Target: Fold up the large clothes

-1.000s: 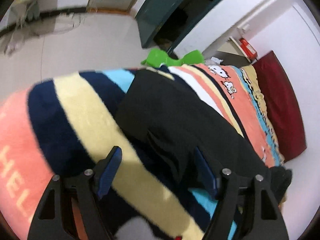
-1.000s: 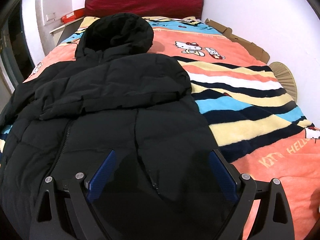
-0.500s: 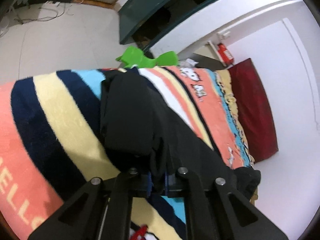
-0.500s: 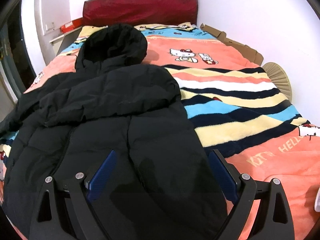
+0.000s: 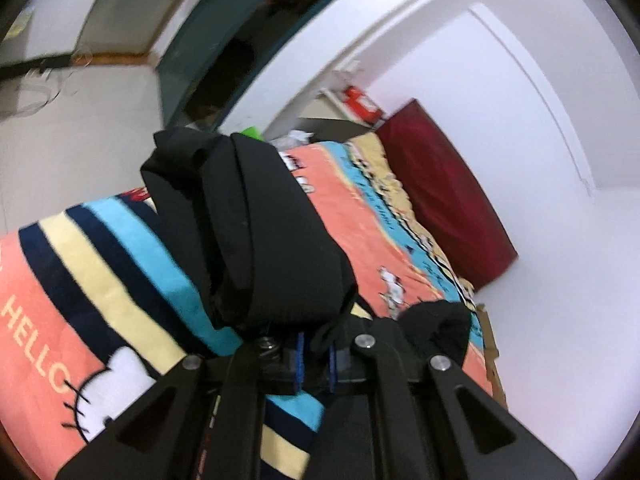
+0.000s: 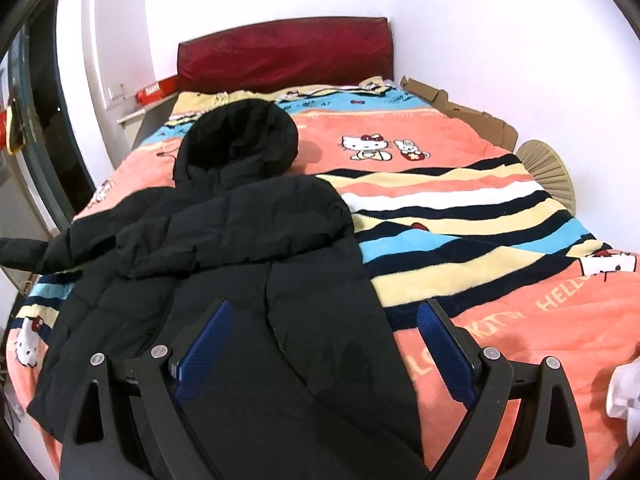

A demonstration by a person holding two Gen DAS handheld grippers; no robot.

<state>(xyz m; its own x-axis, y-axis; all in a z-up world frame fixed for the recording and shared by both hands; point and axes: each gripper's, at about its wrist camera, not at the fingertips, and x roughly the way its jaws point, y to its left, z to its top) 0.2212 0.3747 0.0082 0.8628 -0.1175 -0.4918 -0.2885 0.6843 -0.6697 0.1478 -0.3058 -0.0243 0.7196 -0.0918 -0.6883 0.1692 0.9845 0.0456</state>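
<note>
Jaws first: your left gripper (image 5: pixel 314 360) has its blue pads (image 5: pixel 299 364) pressed together on a fold of the black jacket (image 5: pixel 256 232), with only a thin sliver of cloth showing between them. The pinched sleeve or edge of that jacket bunches up directly ahead of the fingertips and hangs raised above the striped blanket (image 5: pixel 100 280), blocking much of the left wrist view. Beyond it, further along the bed, you can see the dark red headboard (image 5: pixel 444 200) against the white wall.

Your right gripper (image 6: pixel 322 344) stands wide apart, and nothing is caught between its pads (image 6: pixel 204 344). Whether the fingertips brush the cloth cannot be told; they sit over the lower body of the jacket (image 6: pixel 224 240), which lies spread on the blanket (image 6: pixel 460 216) directly below and ahead of them. Past the fingertips, a sleeve lies folded across the chest, and further on the hood rests toward the headboard (image 6: pixel 284 52). To the right of that gripper the blanket is bare, and at the far right edge of the bed lie a cardboard box (image 6: pixel 460 108) and a straw fan (image 6: pixel 548 168).
</note>
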